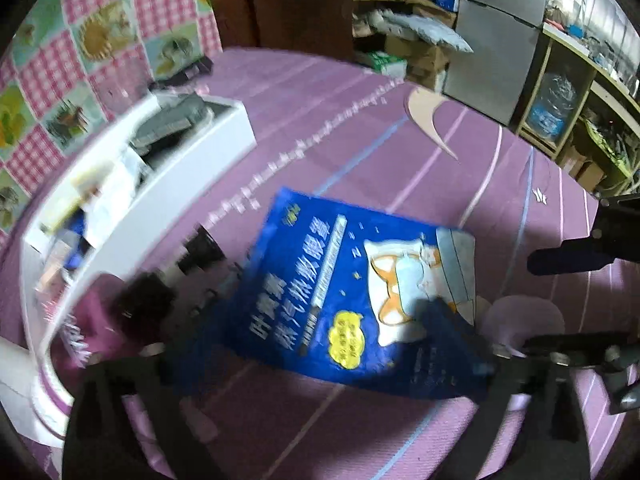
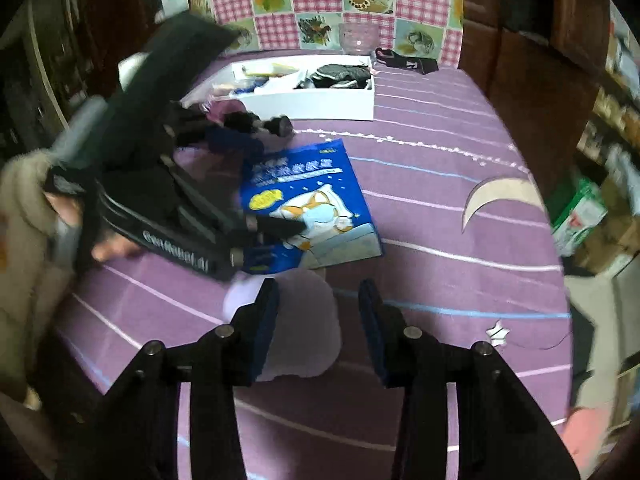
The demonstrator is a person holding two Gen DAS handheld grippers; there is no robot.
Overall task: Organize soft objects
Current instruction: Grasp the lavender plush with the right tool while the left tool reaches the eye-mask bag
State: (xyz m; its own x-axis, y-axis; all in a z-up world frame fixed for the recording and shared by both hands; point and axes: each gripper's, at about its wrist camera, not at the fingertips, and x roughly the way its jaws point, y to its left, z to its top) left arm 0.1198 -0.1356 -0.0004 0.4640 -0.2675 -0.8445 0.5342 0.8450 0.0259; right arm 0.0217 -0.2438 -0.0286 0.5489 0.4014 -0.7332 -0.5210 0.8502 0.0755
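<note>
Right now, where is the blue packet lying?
In the right wrist view the blue packet lies flat on the purple cloth, near the middle, in front of the white box and under the left gripper.

Black grippers [image 2: 318, 328] with blue pads [image 2: 267, 330], silver screws, white lettering, blurred; the sleeve [image 2: 20, 216] looks beige, fleecy.
</note>
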